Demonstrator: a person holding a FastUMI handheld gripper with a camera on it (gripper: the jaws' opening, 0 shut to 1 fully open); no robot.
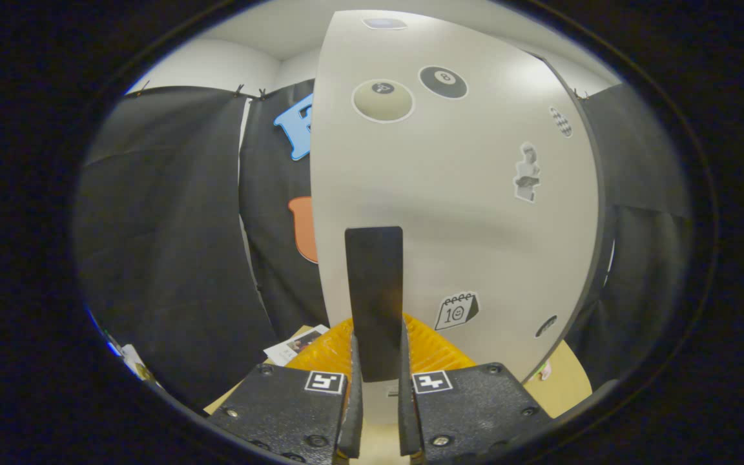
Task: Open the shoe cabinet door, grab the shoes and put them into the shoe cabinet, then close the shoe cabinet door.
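Gripper (378, 394) jaws stand clamped on the black handle (375, 300), a flat matte strip rising at centre frame from the shoe cabinet door (449, 213). That door, a smooth pale panel dotted with stickers (456, 311), occupies centre and right of frame. Risk: the thin, smooth handle could slip from the jaws if the pull runs off the hinge arc. Ribbed orange mat (433, 349) lies below on the tan worktop (569, 381).

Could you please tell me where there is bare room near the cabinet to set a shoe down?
The gripper is shut on the black handle of the door. Bare tan floor shows right of the gripper, below the door's lower edge. Left of the gripper it is crowded: papers on the floor beside the orange fingers.
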